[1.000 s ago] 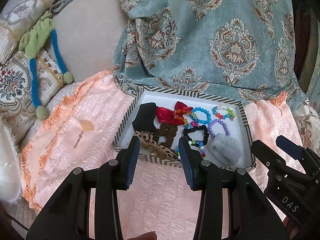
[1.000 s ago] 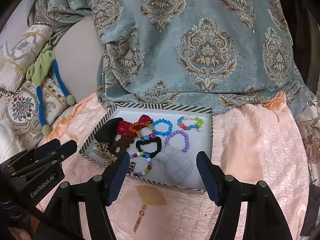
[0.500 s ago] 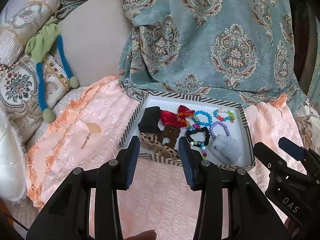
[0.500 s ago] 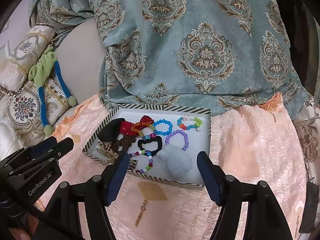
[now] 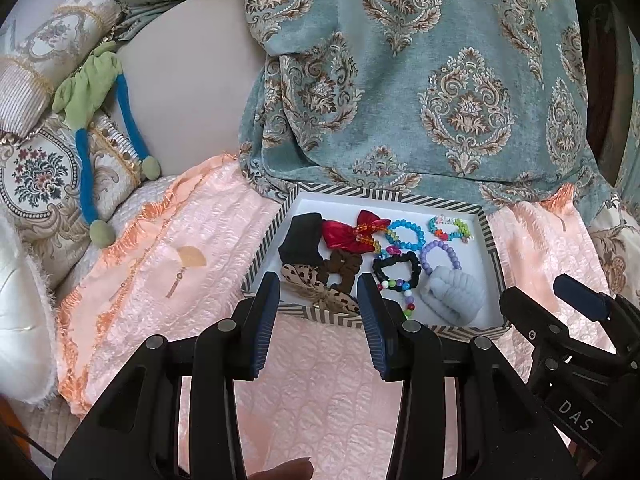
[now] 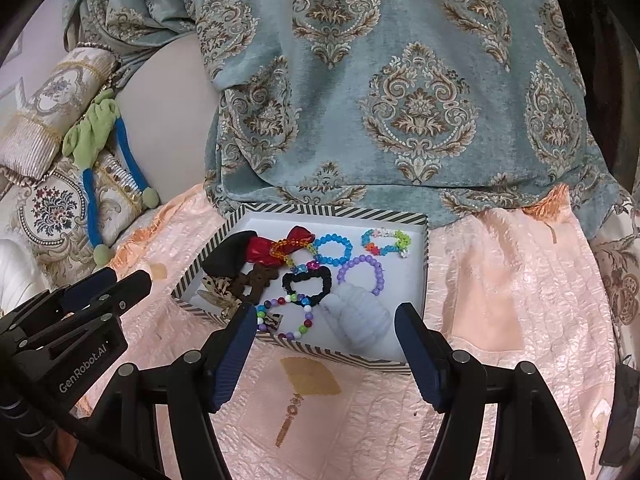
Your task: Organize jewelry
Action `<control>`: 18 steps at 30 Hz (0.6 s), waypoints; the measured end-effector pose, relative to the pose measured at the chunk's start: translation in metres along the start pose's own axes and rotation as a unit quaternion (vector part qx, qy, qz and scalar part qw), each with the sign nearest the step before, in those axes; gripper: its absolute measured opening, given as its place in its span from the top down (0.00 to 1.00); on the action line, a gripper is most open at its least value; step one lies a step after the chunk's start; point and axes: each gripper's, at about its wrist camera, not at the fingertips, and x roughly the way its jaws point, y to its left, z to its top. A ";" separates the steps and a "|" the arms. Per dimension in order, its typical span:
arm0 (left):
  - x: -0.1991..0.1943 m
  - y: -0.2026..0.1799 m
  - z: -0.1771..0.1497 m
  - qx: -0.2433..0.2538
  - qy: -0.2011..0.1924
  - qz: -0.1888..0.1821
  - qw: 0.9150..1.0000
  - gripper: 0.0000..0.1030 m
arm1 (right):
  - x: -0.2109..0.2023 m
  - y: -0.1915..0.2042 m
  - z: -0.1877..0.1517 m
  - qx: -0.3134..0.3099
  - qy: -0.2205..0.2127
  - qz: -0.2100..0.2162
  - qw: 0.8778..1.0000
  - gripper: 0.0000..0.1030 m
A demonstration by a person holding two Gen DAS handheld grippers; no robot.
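Striped cardboard walled the shallow tray point(image 5: 490, 236) on the pink quilted spread point(image 5: 320, 392), holding beaded bracelets, scrunchies and a red bow point(image 5: 344, 234). Both claws hovered level just short of its near rim, side by side, each gaping and empty: the left gripper point(image 5: 318, 292) facing the leopard scrunchie point(image 5: 316, 284), the right gripper point(image 6: 326, 320) facing the pale blue scrunchie point(image 6: 358, 318).

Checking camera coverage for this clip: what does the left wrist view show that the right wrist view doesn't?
Only the left wrist view shows the leopard-print bow nearly whole, and the left tool open.

Only the right wrist view shows the multicolour bead bracelet as a full loop, and the right tool open.

Both show the striped tray, red bow, blue bead bracelet, grey knotted scrunchie and pink quilt.
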 end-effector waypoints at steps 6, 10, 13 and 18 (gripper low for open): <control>-0.001 0.000 -0.001 0.000 -0.002 0.002 1.000 0.61 | 0.001 -0.002 -0.001 0.002 0.004 0.001 1.000 0.33; -0.003 -0.002 -0.001 0.002 -0.005 0.002 1.000 0.61 | 0.001 -0.003 -0.001 0.003 0.003 0.001 1.000 0.33; -0.005 -0.002 0.000 0.004 -0.008 0.004 1.000 0.61 | 0.001 -0.003 0.000 0.003 0.004 0.003 1.000 0.33; -0.004 -0.004 0.000 0.005 -0.007 0.000 1.000 0.61 | 0.002 -0.005 -0.002 0.005 0.007 0.004 1.000 0.33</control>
